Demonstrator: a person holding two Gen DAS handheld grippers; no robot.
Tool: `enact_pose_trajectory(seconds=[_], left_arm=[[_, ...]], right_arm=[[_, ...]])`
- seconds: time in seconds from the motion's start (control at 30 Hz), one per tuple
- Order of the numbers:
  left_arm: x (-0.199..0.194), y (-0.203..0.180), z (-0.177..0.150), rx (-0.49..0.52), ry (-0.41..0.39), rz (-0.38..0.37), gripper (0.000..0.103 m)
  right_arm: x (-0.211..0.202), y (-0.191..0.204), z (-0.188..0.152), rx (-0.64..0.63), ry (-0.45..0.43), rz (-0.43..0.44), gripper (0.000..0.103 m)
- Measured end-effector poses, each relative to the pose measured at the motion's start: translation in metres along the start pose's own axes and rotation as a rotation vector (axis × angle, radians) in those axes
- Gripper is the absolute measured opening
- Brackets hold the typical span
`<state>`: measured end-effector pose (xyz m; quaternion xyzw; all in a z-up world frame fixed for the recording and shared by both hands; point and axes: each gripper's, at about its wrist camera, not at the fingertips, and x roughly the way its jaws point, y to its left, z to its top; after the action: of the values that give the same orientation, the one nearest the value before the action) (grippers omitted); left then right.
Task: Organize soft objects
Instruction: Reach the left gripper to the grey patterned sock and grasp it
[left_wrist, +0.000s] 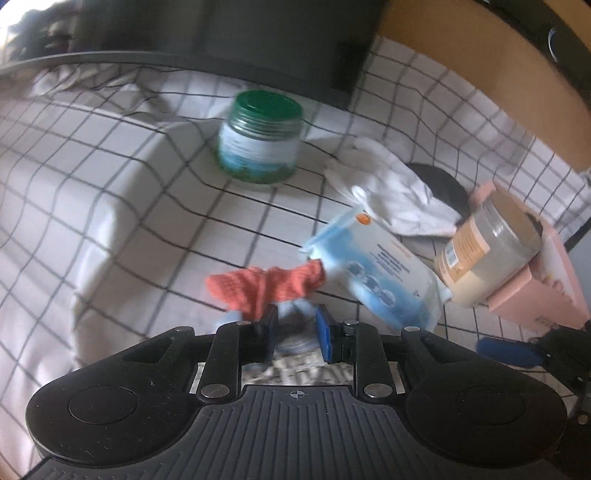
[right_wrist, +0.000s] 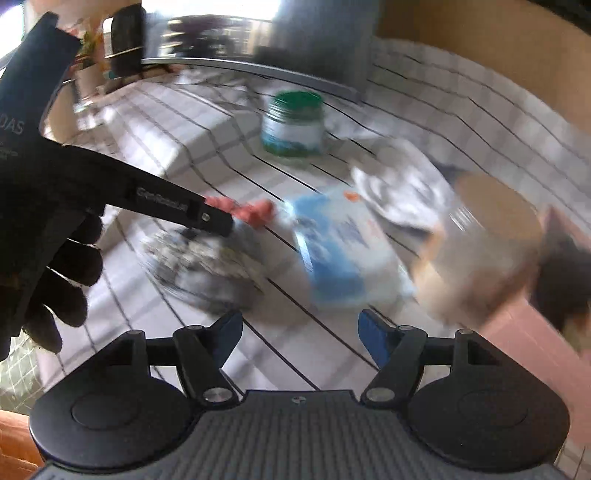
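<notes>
**A:** What covers the surface, and what sits on it?

**B:** A white cloth with a thin black grid (left_wrist: 110, 206), rumpled into soft folds, covers what looks like a bed. Toward its far edge stands a squat glass jar with a ribbed green screw lid (left_wrist: 260, 142). Nearer the right edge lies a crumpled white fabric piece (left_wrist: 388, 184) partly over a dark round thing (left_wrist: 447, 184). Just in front of that fabric lies a glossy blue-and-white soft plastic pack (left_wrist: 376, 269), tilted, touching a clear tub of beige cream (left_wrist: 487, 247), which rests on a pink cardboard box (left_wrist: 543, 288).

**A:** Where are the soft things being handled?

**B:** A coarse-knit orange-red cloth (left_wrist: 266, 288) lies beside the pack's left end, one end against it. Below it, a grey and pale-blue patterned fabric bundle (left_wrist: 293, 332) sits in the left gripper (left_wrist: 295, 328).

**A:** Is that gripper holding it?

**B:** Yes. Its blue pads are drawn close and pinch the bundle. In the right wrist view, a black-gloved hand (right_wrist: 44, 229) carries this gripper, and the bundle hangs blurred beneath the fingers.

**A:** And the right gripper?

**B:** The right gripper (right_wrist: 297, 339) is released, its blue-tipped fingers spread apart with only gridded cloth between them. It hangs above the near part of the cloth, close to the pack. That view is heavily motion-blurred.
</notes>
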<state>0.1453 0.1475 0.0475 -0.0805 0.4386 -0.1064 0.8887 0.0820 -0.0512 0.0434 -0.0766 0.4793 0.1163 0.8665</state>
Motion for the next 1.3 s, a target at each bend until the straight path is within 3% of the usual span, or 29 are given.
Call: enact_pose_trajectory(seconds=[0.13, 0.27, 0.37, 0.47, 0.63, 0.73, 0.8, 0.87, 0.9, 1.03, 1.1, 1.3], left_arm=[[0.017, -0.018, -0.002, 0.041, 0.049, 0.03, 0.028], [0.021, -0.038, -0.007, 0.186, 0.046, 0.056, 0.044], [0.019, -0.045, -0.013, 0.277, 0.051, 0.064, 0.045], [0.013, -0.038, -0.018, 0.287, 0.071, 0.045, 0.046], [0.003, -0.022, -0.027, 0.287, 0.068, 0.096, 0.047], [0.003, -0.018, -0.026, 0.257, 0.069, 0.086, 0.046], [0.005, -0.019, -0.025, 0.247, 0.076, 0.068, 0.056], [0.007, -0.02, -0.024, 0.242, 0.089, 0.029, 0.075], [0.008, -0.019, -0.024, 0.238, 0.093, 0.013, 0.076], [-0.002, -0.014, -0.021, 0.205, 0.04, -0.003, 0.069], [-0.006, -0.01, -0.018, 0.204, -0.011, 0.059, 0.069], [0.006, -0.005, -0.013, 0.224, 0.031, 0.109, 0.069]], right_arm=[[0.001, -0.02, -0.013, 0.059, 0.018, -0.047, 0.07], [0.001, -0.03, -0.026, 0.094, 0.029, -0.06, 0.07], [0.005, -0.035, -0.035, 0.113, 0.047, -0.072, 0.071], [0.006, -0.036, -0.04, 0.12, 0.04, -0.078, 0.078], [0.006, -0.034, -0.043, 0.125, 0.032, -0.083, 0.083], [0.008, -0.032, -0.046, 0.129, 0.023, -0.088, 0.087], [0.009, -0.031, -0.046, 0.13, 0.019, -0.09, 0.089], [0.009, -0.031, -0.047, 0.13, 0.017, -0.09, 0.09], [0.009, -0.031, -0.047, 0.13, 0.017, -0.089, 0.091], [0.009, -0.031, -0.048, 0.129, 0.015, -0.089, 0.093], [0.01, -0.032, -0.049, 0.133, 0.013, -0.093, 0.097], [0.011, -0.032, -0.049, 0.136, 0.011, -0.095, 0.099]])
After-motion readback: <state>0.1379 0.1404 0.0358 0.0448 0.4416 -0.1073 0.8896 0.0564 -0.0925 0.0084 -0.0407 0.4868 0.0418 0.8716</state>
